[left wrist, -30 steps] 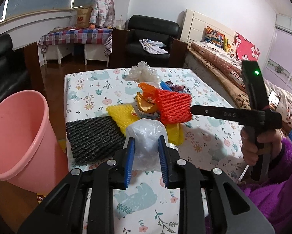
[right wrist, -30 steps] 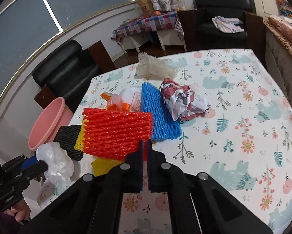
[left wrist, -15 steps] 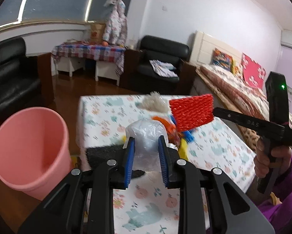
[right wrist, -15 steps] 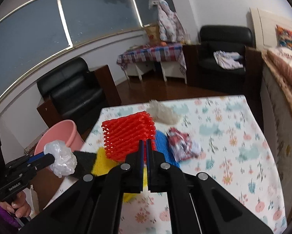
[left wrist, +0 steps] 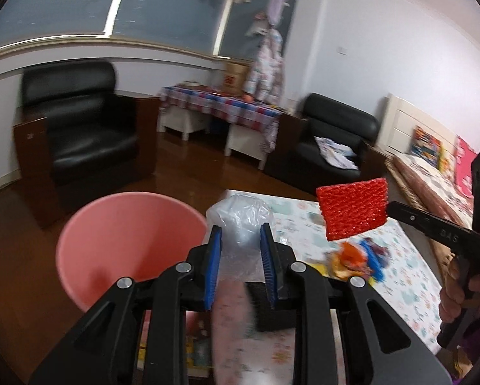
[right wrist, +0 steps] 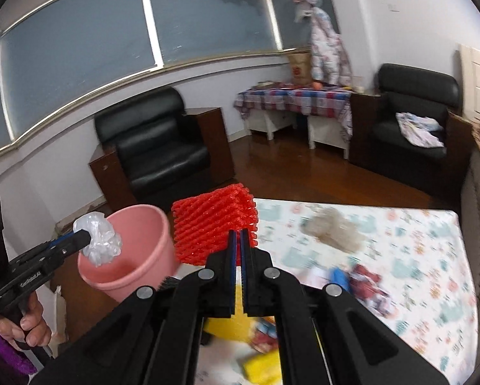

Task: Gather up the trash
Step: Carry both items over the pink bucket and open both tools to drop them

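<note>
Since a second ago both my hands have risen off the table (right wrist: pixel 416 234): my left gripper (left wrist: pixel 240 256) stays clamped on the crumpled clear plastic bag (left wrist: pixel 240 218), now just beside the rim of the one pink bin (left wrist: pixel 127 240), and my right gripper (right wrist: pixel 236 250) stays pinched tight on the red foam net (right wrist: pixel 214 224), in the air beside the bin. Two pieces are lifted; the rest of the pile is blurred and partly hidden behind my fingers, so I cannot count it.
</note>
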### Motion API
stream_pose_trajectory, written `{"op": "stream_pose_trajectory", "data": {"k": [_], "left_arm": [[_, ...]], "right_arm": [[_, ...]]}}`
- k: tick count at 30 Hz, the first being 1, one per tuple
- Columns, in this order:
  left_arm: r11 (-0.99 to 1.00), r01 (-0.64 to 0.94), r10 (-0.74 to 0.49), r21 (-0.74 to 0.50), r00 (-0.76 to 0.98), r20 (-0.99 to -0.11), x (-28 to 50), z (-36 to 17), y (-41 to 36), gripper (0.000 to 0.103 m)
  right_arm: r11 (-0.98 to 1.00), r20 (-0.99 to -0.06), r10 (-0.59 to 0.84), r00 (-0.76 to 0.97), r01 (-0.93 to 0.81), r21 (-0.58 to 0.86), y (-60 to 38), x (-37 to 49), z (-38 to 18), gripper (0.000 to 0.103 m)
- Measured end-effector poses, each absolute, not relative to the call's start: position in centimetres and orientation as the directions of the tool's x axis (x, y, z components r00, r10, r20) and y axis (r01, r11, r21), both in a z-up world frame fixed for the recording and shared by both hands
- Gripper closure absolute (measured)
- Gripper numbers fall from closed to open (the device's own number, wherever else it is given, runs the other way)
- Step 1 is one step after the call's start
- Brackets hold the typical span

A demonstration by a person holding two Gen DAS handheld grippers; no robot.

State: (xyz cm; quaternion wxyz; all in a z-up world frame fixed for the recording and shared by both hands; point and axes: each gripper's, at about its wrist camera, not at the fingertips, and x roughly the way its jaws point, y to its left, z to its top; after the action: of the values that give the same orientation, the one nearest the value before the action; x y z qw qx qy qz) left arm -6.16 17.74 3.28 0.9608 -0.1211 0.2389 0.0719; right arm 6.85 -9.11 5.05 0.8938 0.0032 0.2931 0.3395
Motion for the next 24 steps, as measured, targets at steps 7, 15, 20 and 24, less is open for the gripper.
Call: {"op": "stream_pose_trajectory", "data": {"k": [7, 15, 20, 24], "left_arm": [[0.923, -0.340, 0.209, -0.179, 0.834, -0.510, -6.8, 2.4, 21.5, 0.079], [0.889, -0.429, 0.275, -0.160, 0.780, -0.562, -6.3, 1.1, 23.7, 0.079], [0.871, -0.467, 0.298, -0.153, 0.750, -0.590, -5.9, 0.1, 24.5, 0.079], [0.854, -0.499, 0.313, -0.148, 0.720, -0.619, -5.4, -0.8, 25.2, 0.079]], "right_arm": [[0.701, -0.531, 0.661, 0.530, -0.690, 0.183, -2.2, 7.1, 4.9, 0.101], [0.644, -0.576, 0.667, 0.472, -0.755, 0.127, 4.3, 6.6, 3.4, 0.101], [0.624, -0.603, 0.656, 0.454, -0.776, 0.095, 7.0, 6.3, 2.4, 0.101], [0.625, -0.623, 0.634, 0.458, -0.778, 0.063, 8.4, 6.2, 1.5, 0.101]]}}
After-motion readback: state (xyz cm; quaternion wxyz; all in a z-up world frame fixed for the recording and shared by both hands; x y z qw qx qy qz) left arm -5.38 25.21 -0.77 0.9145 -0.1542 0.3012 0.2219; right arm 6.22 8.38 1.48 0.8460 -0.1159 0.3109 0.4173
